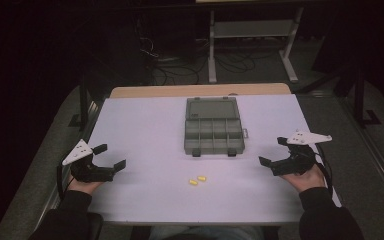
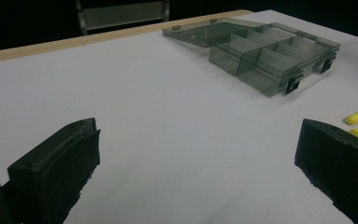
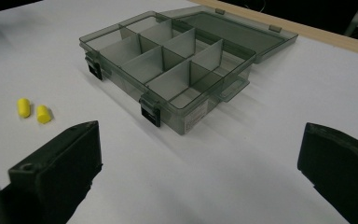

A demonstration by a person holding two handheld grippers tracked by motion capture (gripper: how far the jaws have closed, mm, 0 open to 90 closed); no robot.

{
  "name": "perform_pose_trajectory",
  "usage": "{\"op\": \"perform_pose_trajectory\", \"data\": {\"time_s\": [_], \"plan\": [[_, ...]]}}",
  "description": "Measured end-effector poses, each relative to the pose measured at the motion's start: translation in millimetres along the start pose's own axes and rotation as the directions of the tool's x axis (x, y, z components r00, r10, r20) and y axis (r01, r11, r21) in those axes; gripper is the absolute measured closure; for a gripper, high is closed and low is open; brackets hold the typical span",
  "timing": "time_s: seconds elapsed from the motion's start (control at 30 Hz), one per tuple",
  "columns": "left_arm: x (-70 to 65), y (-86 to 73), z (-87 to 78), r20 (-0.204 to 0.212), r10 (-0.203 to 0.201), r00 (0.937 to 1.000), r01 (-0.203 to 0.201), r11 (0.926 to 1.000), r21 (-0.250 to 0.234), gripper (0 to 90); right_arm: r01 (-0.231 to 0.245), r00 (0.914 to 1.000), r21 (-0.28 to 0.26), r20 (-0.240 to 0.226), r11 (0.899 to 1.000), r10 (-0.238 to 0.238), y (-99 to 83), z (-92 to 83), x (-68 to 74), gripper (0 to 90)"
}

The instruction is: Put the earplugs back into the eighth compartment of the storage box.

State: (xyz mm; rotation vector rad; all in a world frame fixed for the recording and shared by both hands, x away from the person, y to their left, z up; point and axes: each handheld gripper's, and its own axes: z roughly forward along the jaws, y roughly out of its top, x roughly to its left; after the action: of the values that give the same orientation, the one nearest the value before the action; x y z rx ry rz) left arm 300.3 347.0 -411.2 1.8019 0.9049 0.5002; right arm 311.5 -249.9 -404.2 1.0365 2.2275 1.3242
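A smoky grey compartment box (image 1: 213, 132) lies open mid-table, its lid (image 1: 212, 108) folded flat behind it; its divided cells look empty (image 3: 168, 60) (image 2: 265, 58). Two small yellow earplugs (image 1: 197, 180) lie side by side on the white table in front of the box (image 3: 33, 111) (image 2: 357, 124). My left gripper (image 1: 113, 156) rests open near the left edge with nothing between its jaws. My right gripper (image 1: 273, 151) rests open near the right edge, also holding nothing. Both point inward toward the box.
The white tabletop (image 1: 150, 130) has a wooden strip (image 1: 200, 90) along its far edge. Beyond it stand a metal frame (image 1: 252, 35) and cables on a dark floor. Bare surface lies between the grippers and the earplugs.
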Motion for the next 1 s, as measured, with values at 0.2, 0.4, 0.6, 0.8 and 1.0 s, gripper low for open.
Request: {"op": "perform_pose_trajectory", "data": {"time_s": [0.2, 0.4, 0.6, 0.8, 1.0], "plan": [[0.1, -0.1, 0.6, 0.002, 0.003, 1.0000, -0.003, 1.0000, 0.005, 0.0, -0.004, 1.0000, -0.001, -0.002, 1.000, 0.004, -0.3, -0.3, -0.6, 0.0], [0.1, -0.1, 0.4, 0.002, 0.003, 1.0000, -0.003, 1.0000, 0.005, 0.0, -0.008, 1.0000, -0.005, -0.004, 1.000, 0.008, 0.0, -1.1, -0.8, 0.0], [0.1, -0.2, 0.6, 0.003, 0.002, 1.0000, -0.002, 1.0000, 0.007, 0.0, -0.014, 0.9999, -0.009, -0.006, 1.000, 0.014, 0.9, -2.6, -0.9, 0.0], [0.1, -0.3, 1.0, 0.009, 0.004, 0.9999, -0.004, 0.9999, 0.012, 0.0, -0.011, 0.9997, -0.003, -0.021, 1.000, 0.011, 4.5, -2.6, 1.9, 0.0], [0.0, -0.4, 1.3, 0.015, 0.009, 0.9999, -0.010, 0.9998, 0.015, 0.0, -0.013, 0.9980, 0.007, -0.061, 1.000, 0.013, 11.5, -0.8, 7.8, 0.0]]}}
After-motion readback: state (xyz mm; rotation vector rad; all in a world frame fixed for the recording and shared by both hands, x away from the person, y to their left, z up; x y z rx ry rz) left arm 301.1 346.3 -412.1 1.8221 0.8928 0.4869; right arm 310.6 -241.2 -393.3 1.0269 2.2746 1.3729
